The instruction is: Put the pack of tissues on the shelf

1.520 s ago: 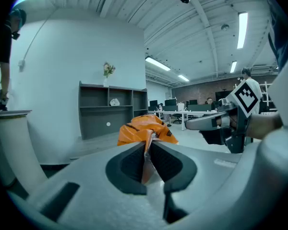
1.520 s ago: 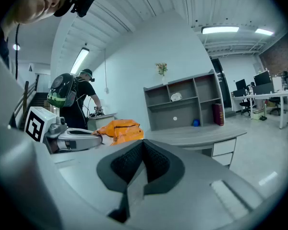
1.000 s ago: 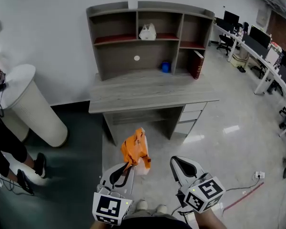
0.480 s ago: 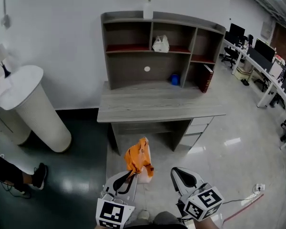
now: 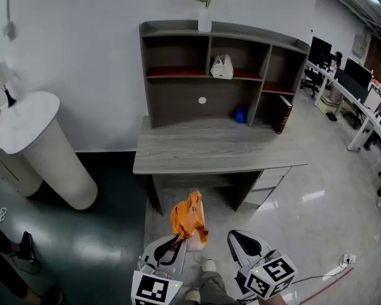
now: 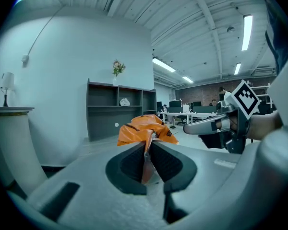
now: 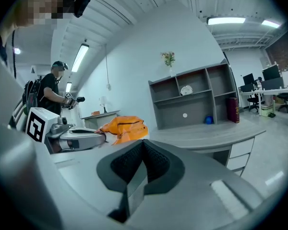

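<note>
One thin edge is all our left tongs [image 5: 174,241] pinch, right tongs [image 5: 236,237] pressed together; the tissue pack [image 5: 188,215] could slip.

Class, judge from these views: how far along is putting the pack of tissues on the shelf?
Done: the pack of tissues is pinched in the left tool. In hand: the carry, with the shelf ahead across the desk. Left: reaching the shelf and setting the pack there. The right tool is shut, empty.

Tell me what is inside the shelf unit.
White bag upper middle, blue object in the wide lower bay, dark red book lower right. The bag's contents are hidden.
</note>
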The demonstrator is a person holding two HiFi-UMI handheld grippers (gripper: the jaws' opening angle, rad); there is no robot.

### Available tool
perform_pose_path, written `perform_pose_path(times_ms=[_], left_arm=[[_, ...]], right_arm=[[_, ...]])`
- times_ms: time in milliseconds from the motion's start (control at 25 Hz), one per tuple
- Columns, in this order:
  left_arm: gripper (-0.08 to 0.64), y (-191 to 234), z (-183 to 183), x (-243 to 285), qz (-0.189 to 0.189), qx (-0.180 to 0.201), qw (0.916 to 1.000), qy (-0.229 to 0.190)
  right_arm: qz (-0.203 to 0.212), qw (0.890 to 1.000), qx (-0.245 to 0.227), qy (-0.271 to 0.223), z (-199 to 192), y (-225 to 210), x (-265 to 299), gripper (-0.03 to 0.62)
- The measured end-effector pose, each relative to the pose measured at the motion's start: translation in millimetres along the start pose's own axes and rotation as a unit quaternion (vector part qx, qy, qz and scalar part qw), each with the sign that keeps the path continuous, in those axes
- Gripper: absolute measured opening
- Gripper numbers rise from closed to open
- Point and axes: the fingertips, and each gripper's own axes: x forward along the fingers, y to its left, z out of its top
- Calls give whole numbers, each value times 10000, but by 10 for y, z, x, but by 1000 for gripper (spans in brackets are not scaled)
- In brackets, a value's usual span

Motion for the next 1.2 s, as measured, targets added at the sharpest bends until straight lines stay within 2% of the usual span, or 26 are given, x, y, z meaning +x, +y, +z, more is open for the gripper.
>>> perform_pose_path(times_ms=[200, 760, 1200], left_arm=[[25, 130, 72, 276, 176, 95, 9998, -37], [25, 393, 428, 1190, 441, 172, 9988, -97], [25, 525, 641, 1756, 643, 222, 9976, -152]], right_arm=[[227, 9997, -88, -27, 105, -179, 242, 2], [474, 9987, -81, -139, 602, -1048, 862, 2], [760, 9967, -151, -222, 828, -1416, 1177, 2]])
